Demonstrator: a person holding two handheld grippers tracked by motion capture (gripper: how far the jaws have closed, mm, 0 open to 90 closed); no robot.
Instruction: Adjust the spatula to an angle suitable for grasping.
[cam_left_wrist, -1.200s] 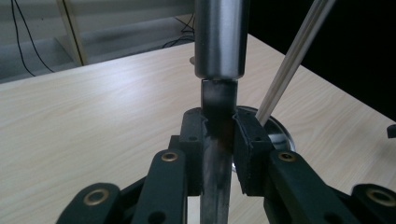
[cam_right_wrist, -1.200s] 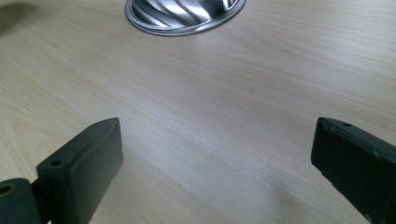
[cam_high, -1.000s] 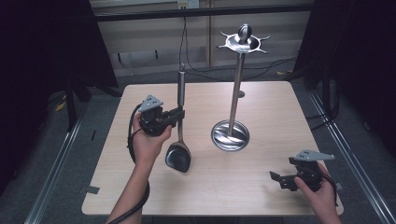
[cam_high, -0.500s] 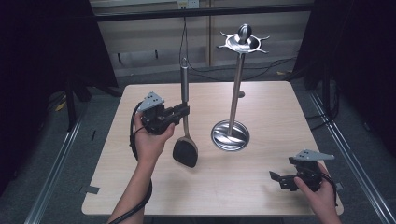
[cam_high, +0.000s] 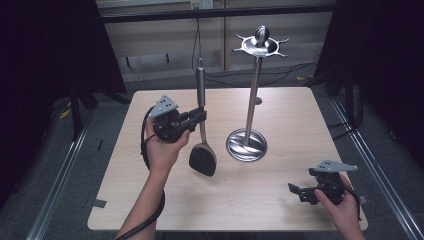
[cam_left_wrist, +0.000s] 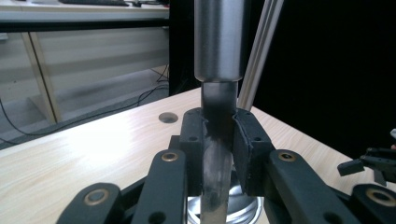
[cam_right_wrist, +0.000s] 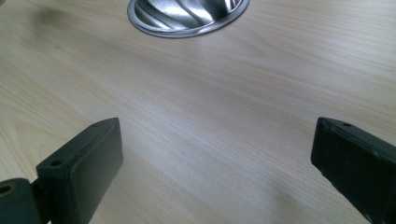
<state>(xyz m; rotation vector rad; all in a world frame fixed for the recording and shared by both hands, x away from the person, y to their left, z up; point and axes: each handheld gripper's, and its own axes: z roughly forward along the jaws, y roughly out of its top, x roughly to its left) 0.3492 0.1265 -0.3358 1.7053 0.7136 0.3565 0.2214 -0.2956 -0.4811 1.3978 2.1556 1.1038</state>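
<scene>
My left gripper (cam_high: 202, 114) is shut on the neck of a steel-handled spatula (cam_high: 201, 90), held upright above the table with its black blade (cam_high: 203, 160) hanging down. In the left gripper view the pads clamp the dark flat shaft (cam_left_wrist: 217, 135) just under the round steel handle (cam_left_wrist: 218, 37). A tall steel utensil stand (cam_high: 253, 85) with a hooked top ring and round base (cam_high: 246, 145) rises to the right of the spatula. My right gripper (cam_high: 298, 190) rests low near the table's front right corner, jaws wide open over bare wood (cam_right_wrist: 210, 135), the stand's base (cam_right_wrist: 187, 16) ahead of it.
The light wooden table (cam_high: 280, 200) has a small round grommet (cam_left_wrist: 167, 117) near its far edge. Cables lie on the floor behind the table. Metal rails run along both sides, with dark curtains beyond.
My left gripper has lifted the spatula higher and a little to the right, toward the stand, and the blade now hangs clear of the table. The right gripper has stayed put.
</scene>
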